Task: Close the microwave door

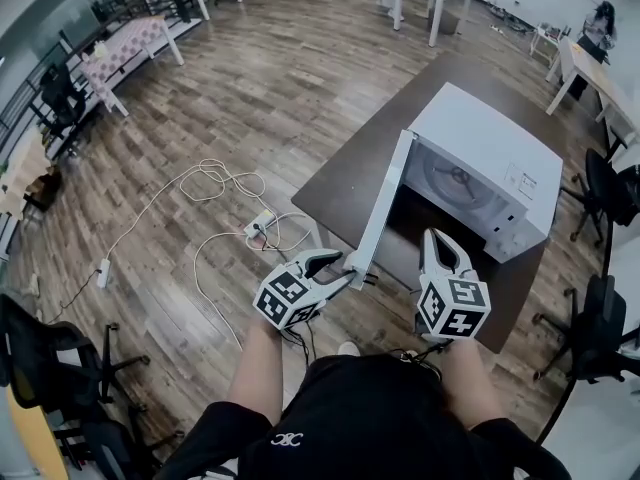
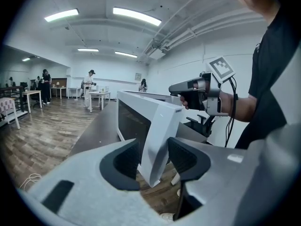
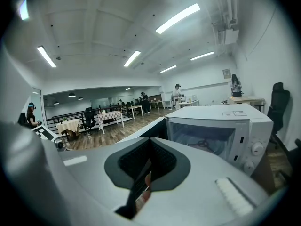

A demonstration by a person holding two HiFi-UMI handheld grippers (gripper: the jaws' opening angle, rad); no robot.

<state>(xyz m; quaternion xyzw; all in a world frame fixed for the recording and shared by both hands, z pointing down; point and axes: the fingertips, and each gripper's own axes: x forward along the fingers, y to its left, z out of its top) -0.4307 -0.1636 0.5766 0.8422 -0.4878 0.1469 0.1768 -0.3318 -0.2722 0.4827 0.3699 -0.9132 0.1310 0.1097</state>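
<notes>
Dark table [image 1: 345,183] carries the white microwave [image 1: 500,148], its door [image 1: 385,203] swung out toward me; my left gripper [image 1: 340,268] pinches the door's free edge, evidently to swing it shut, while my right gripper [image 1: 435,243] hangs before the cavity, jaws pressed together, empty.

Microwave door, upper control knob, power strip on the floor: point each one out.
microwave door [image 1: 384,200], head view, midway along its top edge.
upper control knob [image 3: 257,148], right gripper view, its round face.
power strip [image 1: 259,229], head view, its white body.
</notes>
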